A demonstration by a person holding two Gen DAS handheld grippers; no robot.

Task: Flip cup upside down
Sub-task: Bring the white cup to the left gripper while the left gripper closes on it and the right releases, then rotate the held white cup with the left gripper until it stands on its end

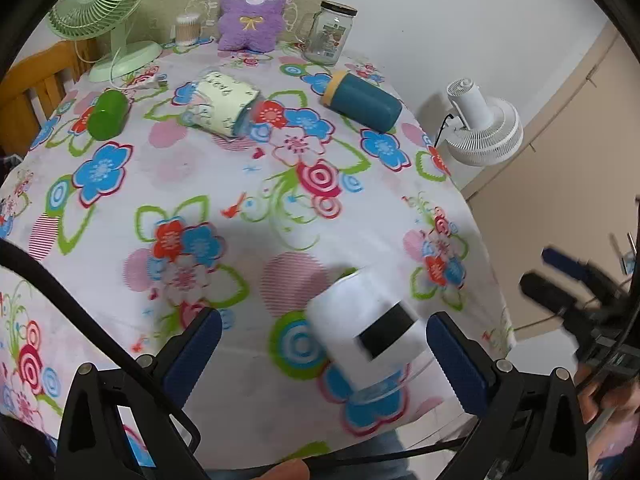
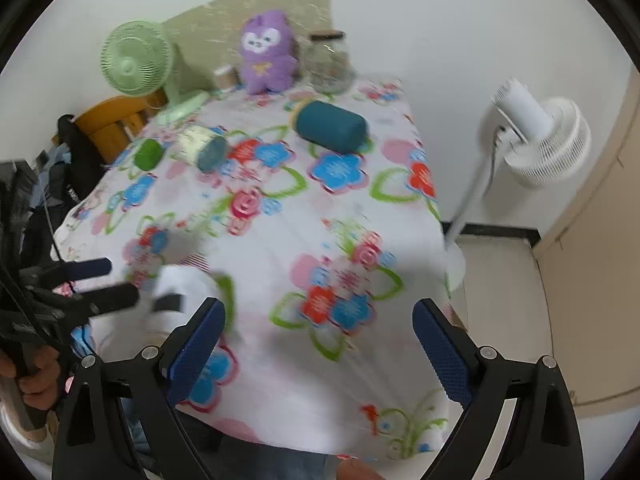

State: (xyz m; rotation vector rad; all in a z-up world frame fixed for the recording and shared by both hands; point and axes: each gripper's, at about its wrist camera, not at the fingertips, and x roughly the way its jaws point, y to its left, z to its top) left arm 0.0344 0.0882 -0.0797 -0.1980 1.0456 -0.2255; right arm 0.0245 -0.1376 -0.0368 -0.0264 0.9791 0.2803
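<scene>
1 white plastic cup w/ a black rectangular patch [image 1: 370, 330] sits on the worktop w/ floral cloth [image 1: 224, 184], near the front edge. It looks mouth-down, clear rim against the cloth, but blur makes that unsure. It sits between the 2 blue-padded fingers of the left gripper [image 1: 324, 354], closer to the right-hand finger; no contact visible. Left jaws spread wide, holding nothing.

Right gripper [image 2: 318, 344] hangs over the front right part of the worktop [image 2: 280, 220], jaws also spread wide, nothing between them but cloth. In the right wrist view the same cup [image 2: 176, 300] shows as a white blur at lower left, just beside the left gripper's black fingers.

Counted on the far half of the worktop:
- 1 green plastic cup [image 1: 106, 116] lying on its side, left
- 1 pale yellow-green cup w/ handwriting-style print [image 1: 222, 106], on its side, centre
- 1 dark teal cylindrical bottle w/ yellow cap [image 1: 362, 102], on its side, right
- 1 clear glass mug-jar w/ handle and dark lid [image 1: 328, 34], upright at the back
- 1 purple plush toy w/ white face [image 1: 253, 6], upright, back centre
- 1 small container of cotton swabs [image 1: 188, 29], beside the plush
- 1 light green desk fan [image 1: 106, 6], back left

So 3 cups total, 2 fans: the 2nd is a white floor fan on a stand [image 1: 482, 128], off the worktop's right side. 1 orange wooden chair back [image 1: 36, 84] shows at the left edge.
</scene>
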